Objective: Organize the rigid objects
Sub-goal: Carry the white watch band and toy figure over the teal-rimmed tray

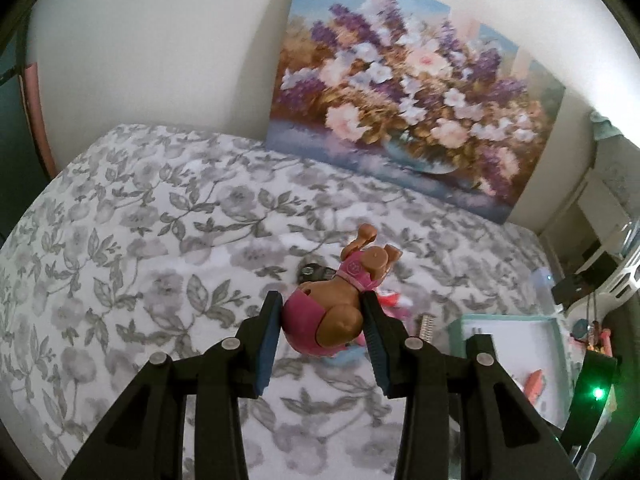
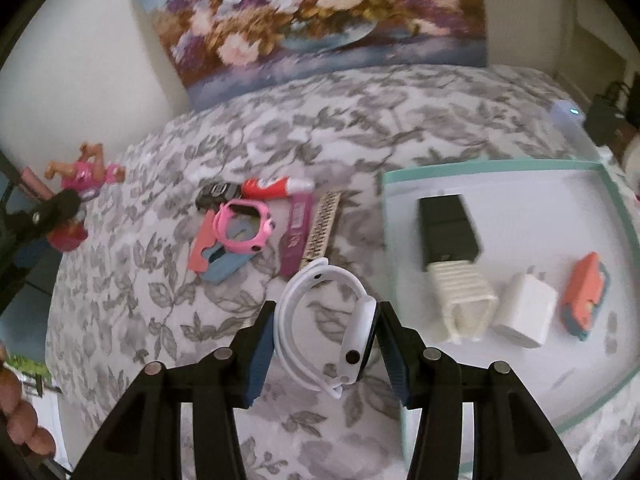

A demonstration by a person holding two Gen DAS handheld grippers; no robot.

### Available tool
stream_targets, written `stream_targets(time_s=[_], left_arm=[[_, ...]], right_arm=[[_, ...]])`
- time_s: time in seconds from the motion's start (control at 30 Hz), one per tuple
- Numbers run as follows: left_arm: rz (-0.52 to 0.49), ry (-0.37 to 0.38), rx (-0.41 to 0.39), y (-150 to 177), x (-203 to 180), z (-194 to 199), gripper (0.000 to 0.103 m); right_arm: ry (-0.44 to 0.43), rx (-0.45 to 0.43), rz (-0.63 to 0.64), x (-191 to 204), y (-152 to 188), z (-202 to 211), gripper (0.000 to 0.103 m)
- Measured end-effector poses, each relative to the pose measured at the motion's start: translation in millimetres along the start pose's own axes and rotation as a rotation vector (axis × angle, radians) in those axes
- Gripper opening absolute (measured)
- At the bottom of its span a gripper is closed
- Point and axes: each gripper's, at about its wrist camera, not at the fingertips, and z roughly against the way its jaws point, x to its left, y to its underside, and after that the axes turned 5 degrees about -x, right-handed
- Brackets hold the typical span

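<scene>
left gripper (image 1: 322, 312): jaws clamp toy dog (image 1: 340, 304), above bed (image 1: 140, 208) | right gripper (image 2: 326, 334): jaws clamp white watch (image 2: 332, 328), above bed, beside tray (image 2: 600, 168)

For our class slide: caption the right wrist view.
Right gripper holds a white smartwatch above the floral bedspread, beside the tray.

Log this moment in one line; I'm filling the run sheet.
left gripper: shut on toy dog, lifted | right gripper: shut on white watch | tray: four items
</scene>
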Motion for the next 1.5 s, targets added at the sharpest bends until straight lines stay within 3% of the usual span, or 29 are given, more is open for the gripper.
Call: stream_targets(time_s=[0.33, 0.7, 0.93, 1.2, 1.5], left_arm=[[-0.034, 0.036, 0.021, 23.6, -31.5, 19.8, 0.042], [-0.130, 0.119, 0.150, 55.9, -92.7, 8.7, 0.042], [-0.256, 0.195, 0.226, 83.5, -149.5, 5.3, 0.041], [-0.337, 0.249, 0.297, 108.7, -186.9, -2.0, 0.036], [-0.331, 0.235, 0.342, 117.5, -188.3, -14.8, 0.036]], right_arm=[[0.059, -0.068, -0.120, -55.6, -8.7, 38.5, 0.052], [0.136, -0.064, -0.261, -127.2, -9.6, 45.6, 0.052], [0.197, -0.049, -0.353, -171.4, -3.6, 47.1, 0.052], [0.246, -0.047, -0.400, -201.6, 1.6, 51.3, 0.052], [0.265, 0.012, -0.413, -210.8, 9.7, 38.0, 0.052]])
